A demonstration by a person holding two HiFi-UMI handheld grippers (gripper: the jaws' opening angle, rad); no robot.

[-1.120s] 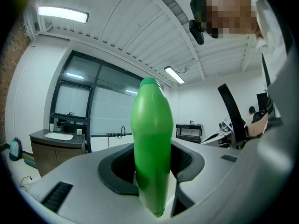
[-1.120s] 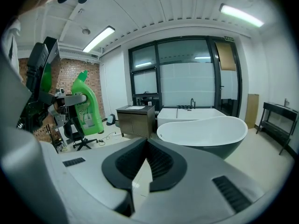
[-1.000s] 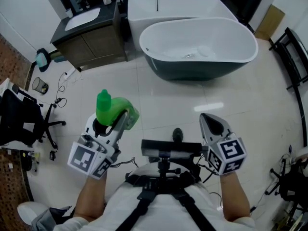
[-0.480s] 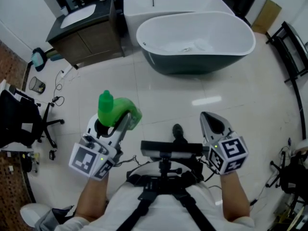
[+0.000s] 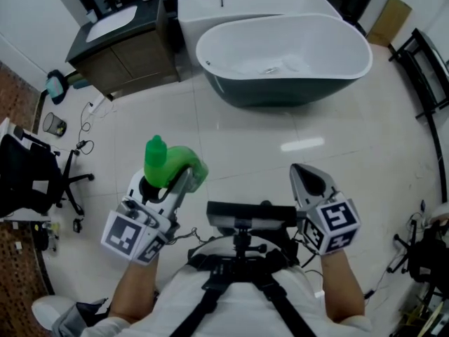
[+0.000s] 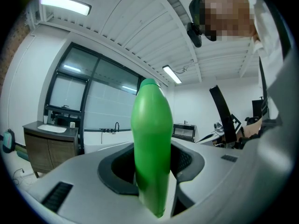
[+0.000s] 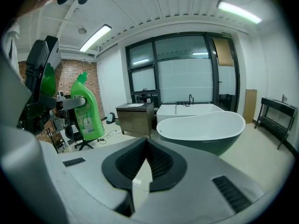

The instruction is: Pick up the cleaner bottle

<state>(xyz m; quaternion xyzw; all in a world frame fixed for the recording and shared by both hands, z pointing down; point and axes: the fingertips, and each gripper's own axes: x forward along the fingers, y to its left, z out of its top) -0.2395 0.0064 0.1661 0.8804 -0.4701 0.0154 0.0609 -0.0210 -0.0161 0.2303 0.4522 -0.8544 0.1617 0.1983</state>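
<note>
left tool (image 5: 172, 185): clamped on the green cleaner bottle (image 5: 167, 163) | bottle: upright between the jaws, held clear of the floor (image 5: 245, 135), in front of the person's left side | right tool (image 5: 304, 175): jaws together, nothing between them | bathtub (image 5: 337, 83) and cabinet (image 5: 130, 56) well beyond

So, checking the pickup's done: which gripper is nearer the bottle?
Left. The left gripper is shut on the bottle, which stands upright between its jaws. The right gripper, shut and empty, is off to the bottle's right, apart from it.
</note>
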